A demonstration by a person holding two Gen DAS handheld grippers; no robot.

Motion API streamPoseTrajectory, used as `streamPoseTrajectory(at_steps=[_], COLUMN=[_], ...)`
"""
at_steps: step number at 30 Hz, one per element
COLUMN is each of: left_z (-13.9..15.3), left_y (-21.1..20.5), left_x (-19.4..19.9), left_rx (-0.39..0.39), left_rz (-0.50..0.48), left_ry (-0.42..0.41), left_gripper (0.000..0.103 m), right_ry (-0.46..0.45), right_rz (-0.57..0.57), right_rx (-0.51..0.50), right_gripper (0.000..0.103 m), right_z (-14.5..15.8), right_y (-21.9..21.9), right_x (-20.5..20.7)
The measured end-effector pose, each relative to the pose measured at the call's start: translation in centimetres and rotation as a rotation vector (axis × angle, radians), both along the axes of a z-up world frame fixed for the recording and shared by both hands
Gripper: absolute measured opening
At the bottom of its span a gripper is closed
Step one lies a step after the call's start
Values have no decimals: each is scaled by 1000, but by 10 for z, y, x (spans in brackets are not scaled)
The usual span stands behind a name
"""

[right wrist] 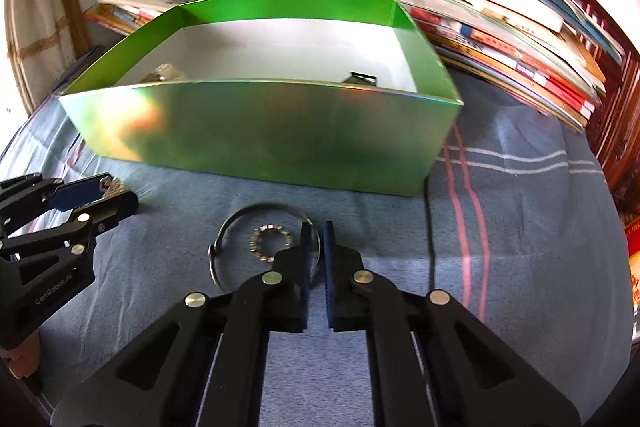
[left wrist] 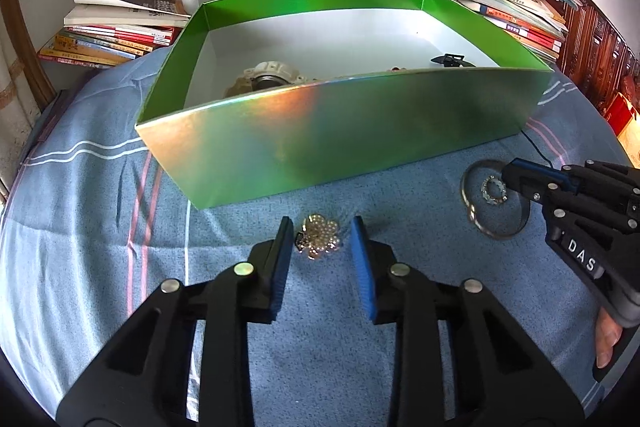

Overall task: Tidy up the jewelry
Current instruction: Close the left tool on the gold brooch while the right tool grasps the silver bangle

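Resting on the blue cloth [left wrist: 100, 187], a pearl brooch [left wrist: 319, 235] is lying between the fingers of the left gripper [left wrist: 321, 239], whose jaws are standing narrowly apart, pads not visibly pressing it. Behind is sitting the green box [left wrist: 360, 131]. Further right, the right gripper [right wrist: 317, 247] is pinching the rim of a thin bangle [right wrist: 240, 217]; a small ring [right wrist: 271, 242] is lying inside it.
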State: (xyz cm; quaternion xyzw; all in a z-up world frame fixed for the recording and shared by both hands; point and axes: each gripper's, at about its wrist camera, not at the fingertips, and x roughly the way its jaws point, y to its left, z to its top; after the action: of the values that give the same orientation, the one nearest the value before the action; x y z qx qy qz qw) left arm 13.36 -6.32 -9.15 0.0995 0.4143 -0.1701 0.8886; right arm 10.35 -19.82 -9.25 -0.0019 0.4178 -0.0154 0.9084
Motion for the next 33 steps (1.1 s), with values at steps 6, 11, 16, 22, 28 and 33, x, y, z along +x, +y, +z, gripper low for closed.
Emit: streamPoseTrajectory(at_steps=[6, 11, 16, 22, 28, 33], left_z=[0, 0, -1, -1, -1, -1], left_y=[0, 0, 0, 1, 2, 1], left_x=[0, 0, -1, 0, 1, 0], left_rx=[-4, -1, 1, 0, 0, 8], left_rz=[-1, 3, 7, 14, 18, 10], left_ry=[1, -1, -3, -2, -2, -7], left_gripper=[25, 27, 29, 33, 36, 36], right_ry=[1, 3, 2, 1, 3, 2], right_rz=[20, 18, 6, 5, -24, -35], right_rx=[9, 19, 30, 31, 31, 26], right_gripper=[8, 8, 11, 11, 11, 10], right_z=[0, 1, 1, 1, 1, 2], right_y=[2, 1, -2, -2, -7, -7], right_x=[0, 0, 0, 0, 1, 1])
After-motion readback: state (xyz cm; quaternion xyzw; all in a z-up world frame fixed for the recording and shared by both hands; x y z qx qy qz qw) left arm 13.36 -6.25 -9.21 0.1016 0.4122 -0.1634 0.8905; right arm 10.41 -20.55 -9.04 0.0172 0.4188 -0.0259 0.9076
